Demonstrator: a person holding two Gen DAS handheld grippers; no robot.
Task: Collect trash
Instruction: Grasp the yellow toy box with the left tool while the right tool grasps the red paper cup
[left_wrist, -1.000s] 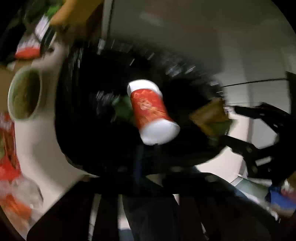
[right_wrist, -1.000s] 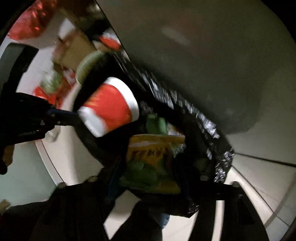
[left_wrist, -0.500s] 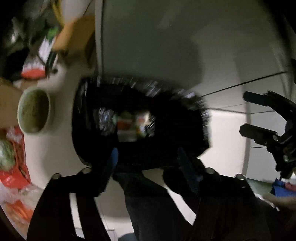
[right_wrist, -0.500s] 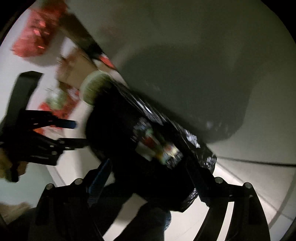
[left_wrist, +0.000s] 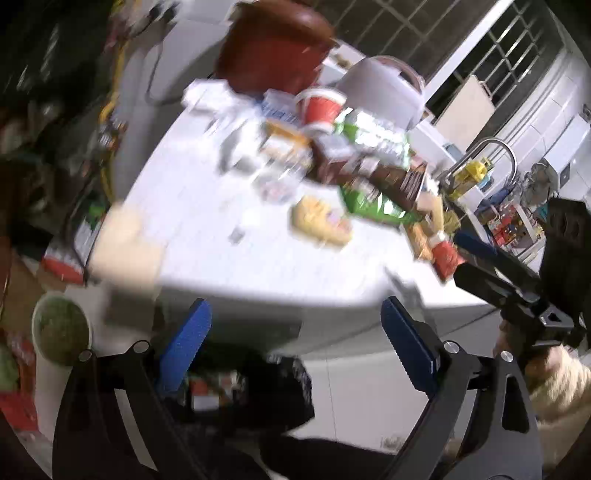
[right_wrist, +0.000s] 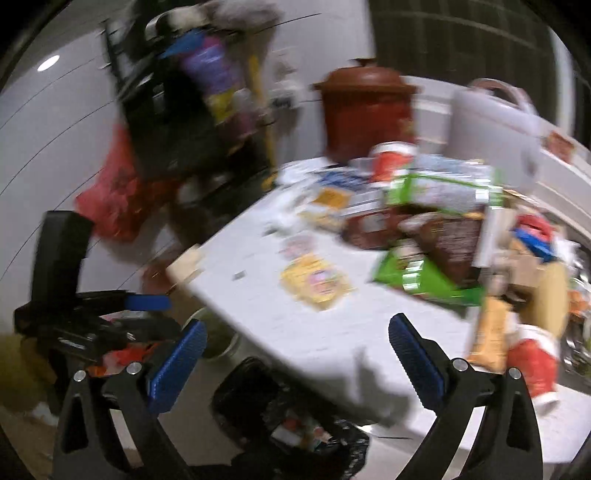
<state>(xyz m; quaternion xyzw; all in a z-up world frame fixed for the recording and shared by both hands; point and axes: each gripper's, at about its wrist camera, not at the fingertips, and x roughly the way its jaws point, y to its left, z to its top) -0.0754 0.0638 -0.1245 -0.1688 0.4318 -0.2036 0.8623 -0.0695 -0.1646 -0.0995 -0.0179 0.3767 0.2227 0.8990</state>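
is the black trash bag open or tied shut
Open: the black trash bag gapes below the table edge, with colourful wrappers visible inside its mouth.

The table (right_wrist: 295, 332) is white. The snack bag (right_wrist: 424, 280) is green, the flat packet (right_wrist: 314, 280) yellow, the cup (right_wrist: 391, 162) red and white, the pot (right_wrist: 365, 107) brown-red, the trash bag (right_wrist: 288, 417) black. Both claws have blue pads (right_wrist: 177, 362).
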